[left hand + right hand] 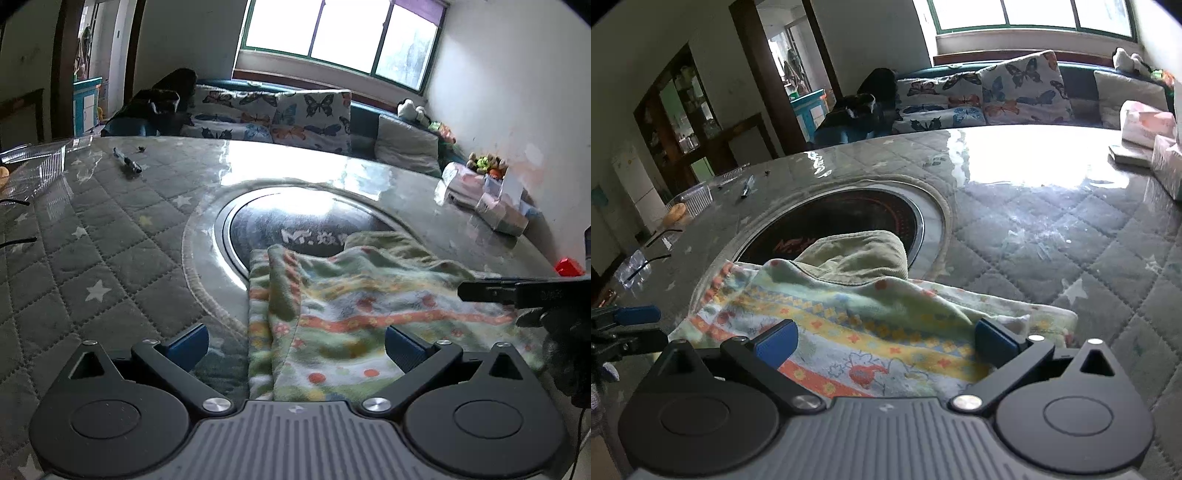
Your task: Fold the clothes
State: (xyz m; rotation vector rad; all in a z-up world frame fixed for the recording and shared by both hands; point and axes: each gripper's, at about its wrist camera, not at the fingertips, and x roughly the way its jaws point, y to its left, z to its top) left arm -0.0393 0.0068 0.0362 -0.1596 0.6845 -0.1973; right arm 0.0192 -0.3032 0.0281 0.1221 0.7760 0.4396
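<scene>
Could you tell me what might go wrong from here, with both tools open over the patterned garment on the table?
1. The patterned garment is bunched, with a green layer humped over the round inset, so a fold made now may trap wrinkles.
2. Both the left tool and right tool are open and grip nothing, so a pinch may catch only one layer.
3. The clear table cover looks glossy, so the cloth could slide.

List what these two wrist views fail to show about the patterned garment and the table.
- Patterned garment: near edge hidden under the left gripper body, left wrist view; likewise under the right gripper in the right wrist view.
- Dark round inset: near part covered by the garment; its printed marks too blurred to read.
- Table: edges cut off by both frames.
</scene>
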